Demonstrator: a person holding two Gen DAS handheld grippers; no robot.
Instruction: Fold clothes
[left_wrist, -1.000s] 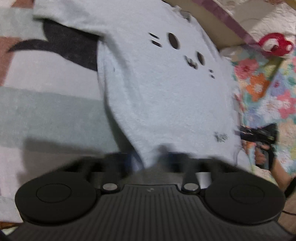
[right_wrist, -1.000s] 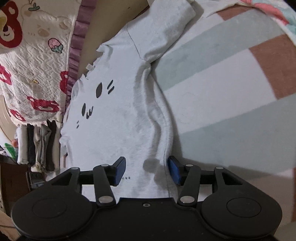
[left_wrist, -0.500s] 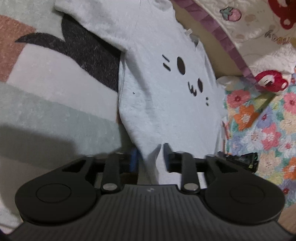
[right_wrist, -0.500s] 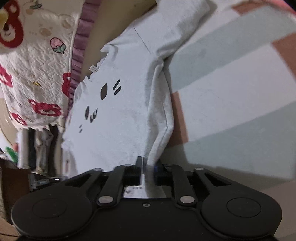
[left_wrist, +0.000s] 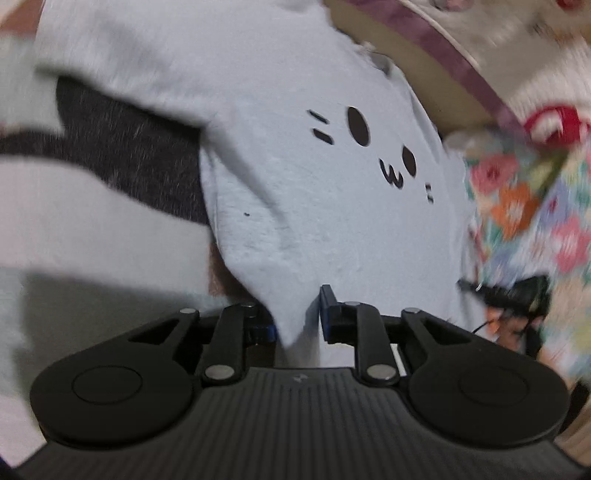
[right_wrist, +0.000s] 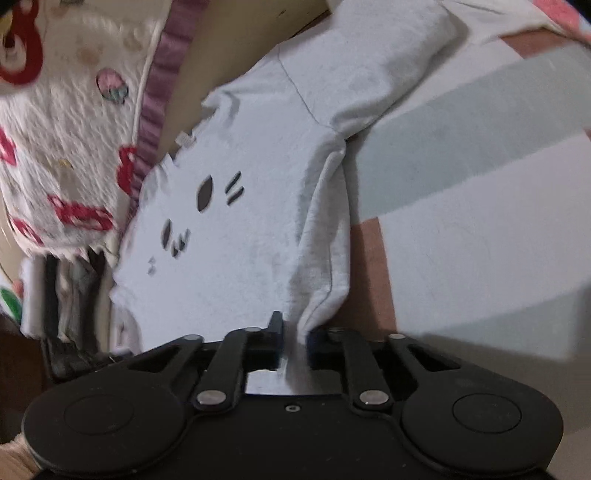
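The left gripper (left_wrist: 297, 314) has just been closing, and a corner of the pale grey shirt (left_wrist: 295, 155) hangs between its fingers (left_wrist: 327, 306). The shirt, with a small black cat face (left_wrist: 380, 151), lies on a striped blanket (left_wrist: 92, 240). At the right is a flowered cloth (left_wrist: 528, 206).

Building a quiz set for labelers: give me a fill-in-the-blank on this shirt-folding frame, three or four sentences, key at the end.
1. The print on the grey shirt shows a cartoon ____.
2. Each gripper's fingers have the shirt's bottom ____ between them.
3. The shirt lies on a ____ rug.
4. The right gripper holds the shirt on the side with the ____ sleeve.

Missing words: face; hem; striped; spread-out
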